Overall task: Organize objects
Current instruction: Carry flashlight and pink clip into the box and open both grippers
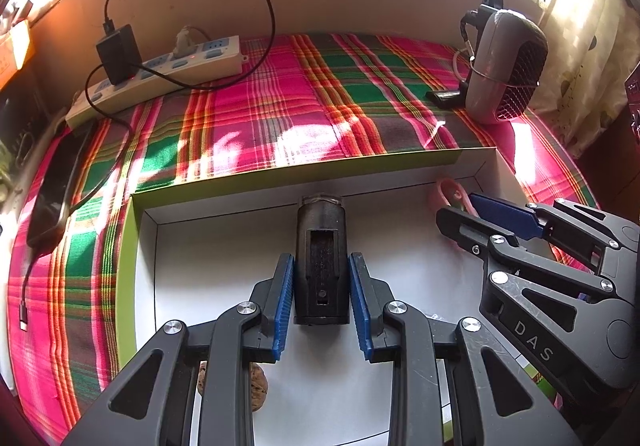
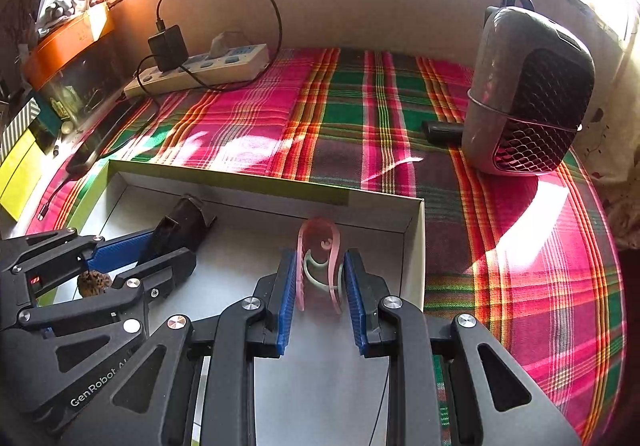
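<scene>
Left wrist: ribbed blue jaws, black cylinder (image 1: 321,266)

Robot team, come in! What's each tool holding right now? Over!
Left tool clamped on black cylinder, over white box. Right tool shut on pink clip, same box. Walnut in the box near the left tool.

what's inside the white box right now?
Inside the white box: a black cylindrical device between the left tongs, a pink clip between the right tongs, and a walnut. The tongs hide the near floor.
</scene>
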Available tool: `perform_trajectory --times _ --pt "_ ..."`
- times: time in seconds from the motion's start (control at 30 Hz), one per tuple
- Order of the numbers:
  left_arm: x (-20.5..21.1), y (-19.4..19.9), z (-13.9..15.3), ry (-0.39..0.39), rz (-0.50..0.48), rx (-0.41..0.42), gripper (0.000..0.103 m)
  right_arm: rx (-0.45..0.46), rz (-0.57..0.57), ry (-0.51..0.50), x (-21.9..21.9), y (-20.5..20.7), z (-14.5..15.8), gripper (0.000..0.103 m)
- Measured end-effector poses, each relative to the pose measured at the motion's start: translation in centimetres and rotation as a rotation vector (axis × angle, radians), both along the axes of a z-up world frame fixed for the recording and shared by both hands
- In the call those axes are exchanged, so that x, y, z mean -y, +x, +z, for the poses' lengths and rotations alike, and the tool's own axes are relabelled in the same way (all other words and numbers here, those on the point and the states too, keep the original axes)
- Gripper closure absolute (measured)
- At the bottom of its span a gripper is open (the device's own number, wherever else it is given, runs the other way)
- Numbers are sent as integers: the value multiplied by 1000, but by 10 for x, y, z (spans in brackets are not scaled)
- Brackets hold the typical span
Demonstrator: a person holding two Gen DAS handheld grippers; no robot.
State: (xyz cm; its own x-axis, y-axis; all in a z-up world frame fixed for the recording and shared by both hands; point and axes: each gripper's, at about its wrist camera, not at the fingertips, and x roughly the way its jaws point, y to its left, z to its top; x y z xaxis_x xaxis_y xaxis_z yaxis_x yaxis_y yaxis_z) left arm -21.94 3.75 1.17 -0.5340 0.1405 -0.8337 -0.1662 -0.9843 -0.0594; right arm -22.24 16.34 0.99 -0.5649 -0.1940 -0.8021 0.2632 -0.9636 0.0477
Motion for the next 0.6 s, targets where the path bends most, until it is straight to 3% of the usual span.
perform_trajectory --times 0.3,0.6 --pt "1 0 0 -3 8 2 76 -2 -8 7 0 1 0 77" --pt "4 9 8 -5 16 -22 74 -23 -14 -9 0 10 9 66"
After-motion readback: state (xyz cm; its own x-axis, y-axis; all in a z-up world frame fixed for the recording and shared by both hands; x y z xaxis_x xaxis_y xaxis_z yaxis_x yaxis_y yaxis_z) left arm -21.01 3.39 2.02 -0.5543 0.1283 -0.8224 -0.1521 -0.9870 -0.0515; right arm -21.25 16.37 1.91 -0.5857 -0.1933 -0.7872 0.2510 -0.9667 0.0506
